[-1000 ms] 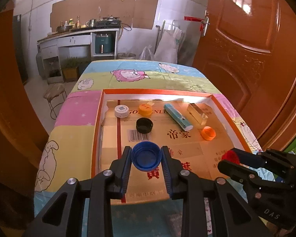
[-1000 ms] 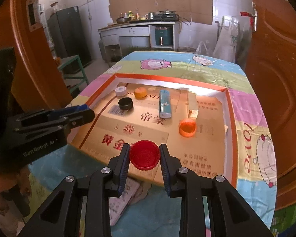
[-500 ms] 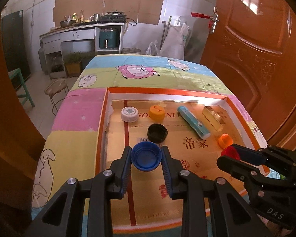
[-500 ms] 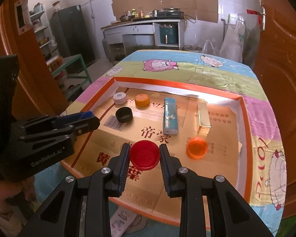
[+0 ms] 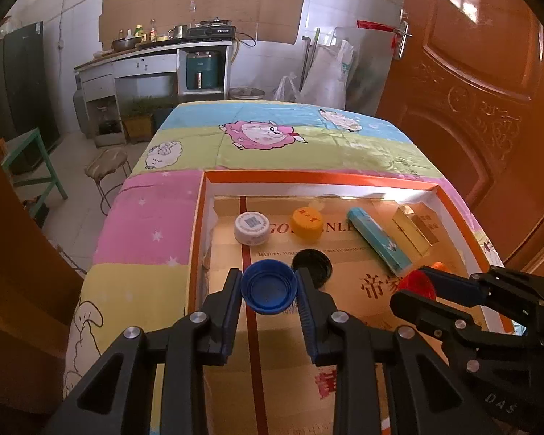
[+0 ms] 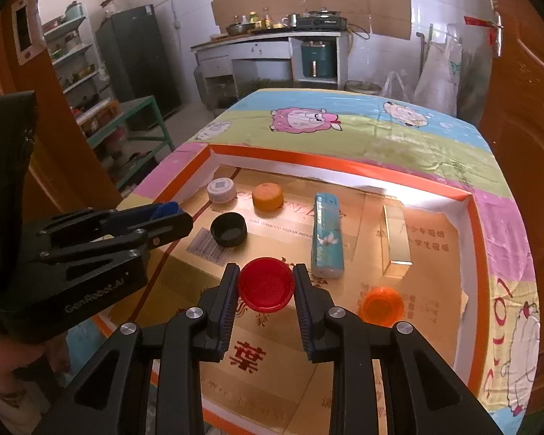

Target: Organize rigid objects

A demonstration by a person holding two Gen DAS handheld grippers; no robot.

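We note the left gripper [image 5: 269, 291] clamped on a blue cap [image 5: 268, 290] and the right gripper [image 6: 266, 284] on a red cap [image 6: 266, 283], each carried over the tray [image 6: 339, 163]; sorted caps lie ahead, presumably to be joined.

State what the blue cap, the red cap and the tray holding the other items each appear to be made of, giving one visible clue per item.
Blue cap: probably moulded plastic, opaque, slightly glossy; its open side shows a thin wall and inner ring.
Red cap: likely plastic, translucent and shiny; light glows through it.
Tray: seemingly printed cardboard, matte; folded orange-edged walls and a barcode printed on its floor.
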